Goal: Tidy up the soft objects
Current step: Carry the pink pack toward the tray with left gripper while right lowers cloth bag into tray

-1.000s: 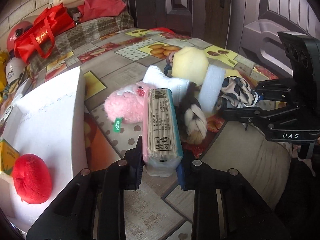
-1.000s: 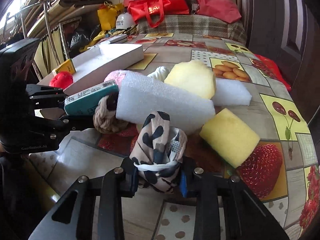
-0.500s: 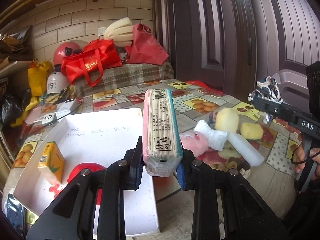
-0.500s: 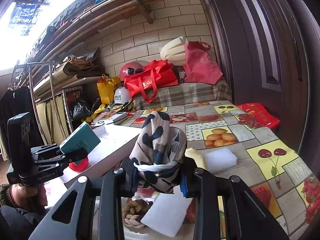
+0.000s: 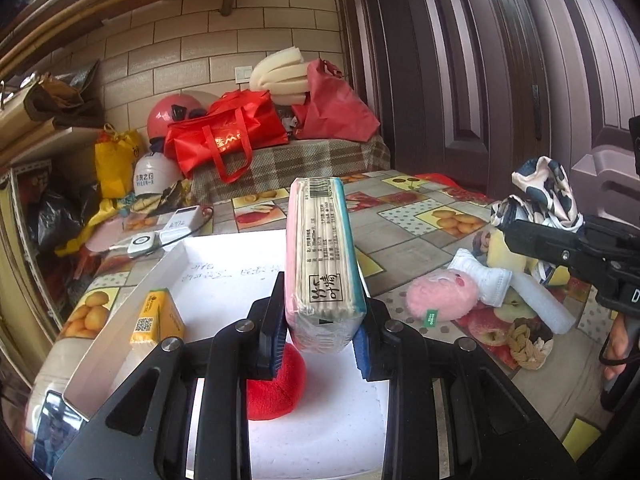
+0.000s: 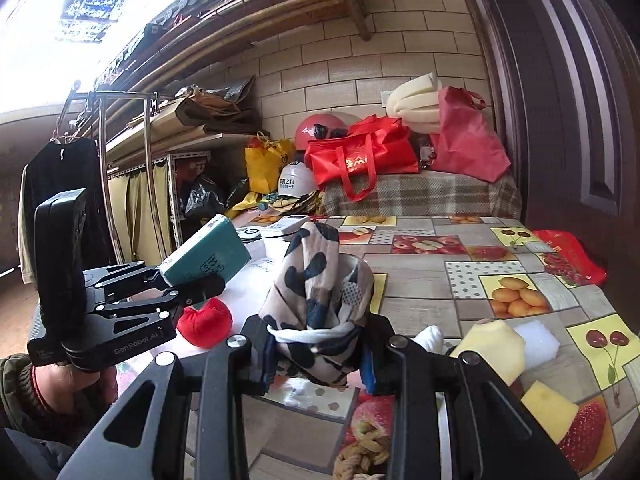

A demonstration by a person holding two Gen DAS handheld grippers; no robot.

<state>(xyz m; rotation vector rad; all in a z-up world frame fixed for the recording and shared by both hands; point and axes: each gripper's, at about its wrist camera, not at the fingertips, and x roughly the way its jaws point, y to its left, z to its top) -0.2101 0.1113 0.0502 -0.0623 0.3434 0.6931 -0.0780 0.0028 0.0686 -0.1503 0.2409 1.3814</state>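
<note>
My left gripper (image 5: 320,344) is shut on a tissue pack (image 5: 320,256) and holds it in the air above the white box (image 5: 224,280). The box holds a red plush (image 5: 276,388) and a yellow juice carton (image 5: 158,316). My right gripper (image 6: 318,364) is shut on a spotted cloth (image 6: 320,296), lifted above the table. Both show from the other side: the cloth (image 5: 548,192) in the left wrist view, the tissue pack (image 6: 208,254) in the right wrist view. A pink plush (image 5: 444,296), white foam (image 5: 540,304), yellow sponges (image 6: 548,410) and a rope knot (image 5: 528,340) lie on the table.
The table has a fruit-pattern cloth (image 6: 460,280). At its far end stand red bags (image 5: 224,140), helmets (image 5: 150,178) and a plaid-covered bench (image 5: 304,164). A dark door (image 5: 460,80) is on the right. A power bank and cable (image 5: 184,220) lie behind the box.
Both grippers have lifted their objects off the table. The left one has carried the tissue pack left, over the white box; the right one has raised the cloth.
</note>
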